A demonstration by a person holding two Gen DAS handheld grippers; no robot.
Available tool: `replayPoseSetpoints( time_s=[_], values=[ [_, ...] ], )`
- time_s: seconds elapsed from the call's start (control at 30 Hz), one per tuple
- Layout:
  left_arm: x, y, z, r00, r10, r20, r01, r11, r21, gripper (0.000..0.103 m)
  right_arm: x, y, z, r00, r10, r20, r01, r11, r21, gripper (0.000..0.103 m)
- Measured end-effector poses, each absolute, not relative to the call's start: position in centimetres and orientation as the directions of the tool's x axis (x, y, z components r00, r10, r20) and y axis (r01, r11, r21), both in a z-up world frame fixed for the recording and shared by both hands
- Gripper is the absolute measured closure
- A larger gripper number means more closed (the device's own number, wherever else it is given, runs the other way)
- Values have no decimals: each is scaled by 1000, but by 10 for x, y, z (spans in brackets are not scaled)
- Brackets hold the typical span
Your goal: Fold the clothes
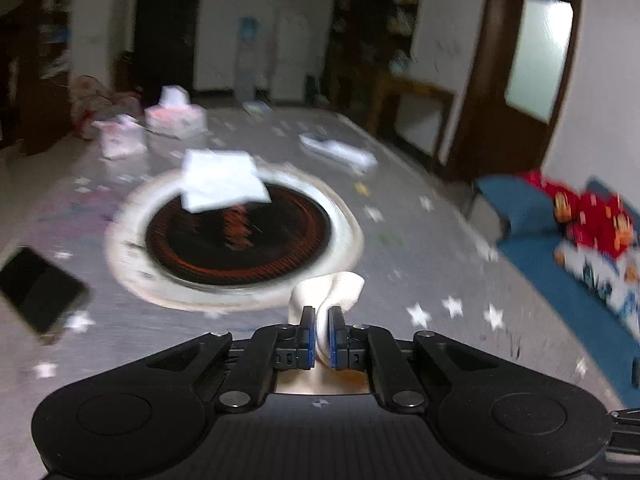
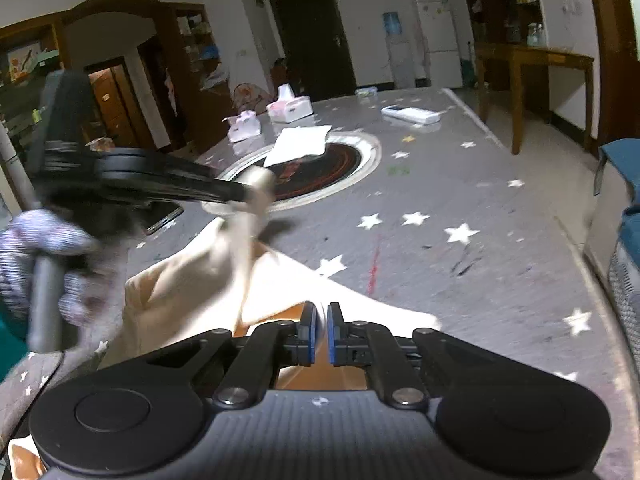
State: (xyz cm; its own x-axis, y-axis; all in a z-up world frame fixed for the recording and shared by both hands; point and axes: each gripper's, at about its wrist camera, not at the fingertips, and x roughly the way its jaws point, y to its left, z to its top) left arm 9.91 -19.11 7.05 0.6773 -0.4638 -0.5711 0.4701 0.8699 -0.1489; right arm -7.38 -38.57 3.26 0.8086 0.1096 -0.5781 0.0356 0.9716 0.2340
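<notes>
Our jaws are both drawn in tight. On our left gripper (image 1: 319, 330) the blue pads pinch a bunched fold of the cream-coloured cotton garment (image 1: 332, 292), which pokes up between and beyond the fingertips. On our right gripper (image 2: 319, 334) the pads stand almost together over the same garment's edge (image 2: 280, 300); cloth lies beneath and around them, but we cannot tell for sure that any is caught.

In the right wrist view, the left gripper (image 2: 248, 196) hangs blurred above the grey star-printed table cover (image 2: 460, 272), with a strip of cream cloth strung from its tips down to the main body of the garment near us. Beyond sit a round black-and-orange hotplate with a white ring (image 1: 236, 236), a folded white cloth (image 1: 220, 180) lying over its far rim, and to its left a dark smartphone (image 1: 40, 292).

The risk we see: the left pinch holds only a small tuft, so a quick pull could slip it free. A trailing hem could also drag across the hotplate or sweep the smartphone.
</notes>
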Motion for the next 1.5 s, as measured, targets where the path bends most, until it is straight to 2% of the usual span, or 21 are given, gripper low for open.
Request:
replayPoseSetpoints(
  time_s=[0.2, 0.4, 0.47, 0.53, 0.67, 0.8, 0.87, 0.9, 0.93, 1.1, 1.3, 1.4, 1.5],
  values=[
    [63, -100, 113, 799, -393, -456, 346, 920, -186, 96, -106, -407, 58, 851, 14, -526, 104, 976, 194, 100],
    [10, -9, 132, 885, -262, -386, 195, 959, -203, 96, -116, -409, 65, 849, 38, -528, 77, 978, 194, 95],
    [-4, 15, 129, 896, -205, -395, 133, 970, -202, 96, -109, -401, 60, 836, 65, -545, 49, 980, 193, 85],
    [-19, 37, 125, 902, -148, -407, 71, 978, -198, 96, -99, -392, 52, 821, 79, -566, 26, 984, 175, 69],
    [-40, 74, 111, 892, -39, -451, -44, 984, -171, 96, -72, -376, 30, 783, 78, -617, 0, 992, 126, 65],
    [-49, 98, 90, 854, 36, -519, -137, 978, -157, 96, -55, -372, 14, 759, 71, -648, 2, 994, 112, 67],
    [-51, 106, 81, 836, 59, -546, -169, 974, -153, 96, -55, -371, 12, 755, 83, -651, -8, 993, 117, 83],
    [-53, 107, 77, 830, 66, -554, -176, 973, -147, 96, -55, -371, 10, 753, 88, -653, -13, 993, 119, 96],
    [-54, 108, 74, 825, 73, -560, -179, 974, -137, 96, -57, -371, 11, 754, 89, -651, -15, 993, 118, 99],
    [-64, 111, 65, 816, 88, -571, -184, 976, -113, 96, -89, -385, 38, 815, 21, -580, 31, 996, 79, 101],
    [-83, 119, 58, 801, 68, -595, -173, 977, -121, 96, -140, -420, 74, 853, -192, -485, 201, 979, -34, 103],
    [-94, 121, 52, 786, 57, -615, -154, 982, -107, 96, -157, -436, 78, 833, -229, -504, 249, 968, -29, 103],
    [-93, 123, 46, 769, 67, -636, -167, 981, -99, 95, -157, -438, 67, 821, -164, -546, 215, 976, 30, 98]
  ],
)
